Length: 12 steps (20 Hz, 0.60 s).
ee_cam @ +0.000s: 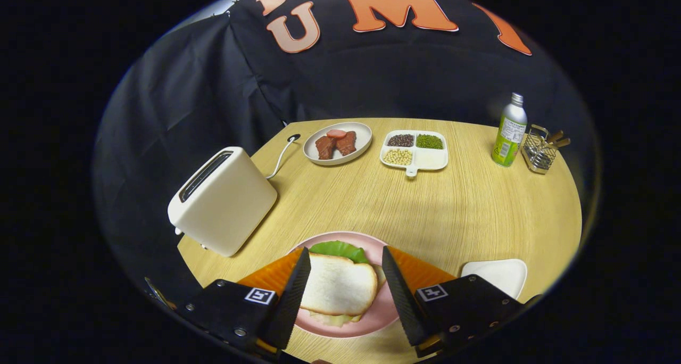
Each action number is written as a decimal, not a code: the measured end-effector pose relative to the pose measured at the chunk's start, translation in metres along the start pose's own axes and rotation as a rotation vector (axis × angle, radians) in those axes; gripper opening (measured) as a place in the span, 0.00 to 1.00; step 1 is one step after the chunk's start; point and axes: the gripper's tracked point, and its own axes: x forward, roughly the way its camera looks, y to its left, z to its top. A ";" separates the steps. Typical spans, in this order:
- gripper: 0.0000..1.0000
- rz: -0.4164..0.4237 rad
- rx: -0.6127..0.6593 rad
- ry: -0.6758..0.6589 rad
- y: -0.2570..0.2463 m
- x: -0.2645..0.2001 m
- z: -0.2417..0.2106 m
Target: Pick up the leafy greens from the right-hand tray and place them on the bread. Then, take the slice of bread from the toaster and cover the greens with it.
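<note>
The claw (345,268) gapes wide, holding nothing, astride a white bread slice (340,287) covering green leafy lettuce (340,249) on a round pink plate (379,316). White boxy toaster (221,200) stands beyond-left; the square white tray (497,275) sits right.

White bread slice (340,287) over green leaves (340,249) on a pink plate (380,313); cream toaster (223,201), wood-grain table (425,209).
</note>
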 end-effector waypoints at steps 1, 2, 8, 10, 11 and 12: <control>0.83 -0.006 -0.010 -0.022 0.000 0.000 0.004; 0.84 -0.009 -0.019 -0.045 0.001 -0.003 0.009; 0.85 -0.037 -0.068 -0.198 0.001 -0.022 0.042; 0.85 -0.044 -0.074 -0.245 0.000 -0.030 0.051; 0.85 -0.048 -0.078 -0.269 0.000 -0.035 0.055; 0.85 -0.056 -0.085 -0.294 -0.001 -0.040 0.060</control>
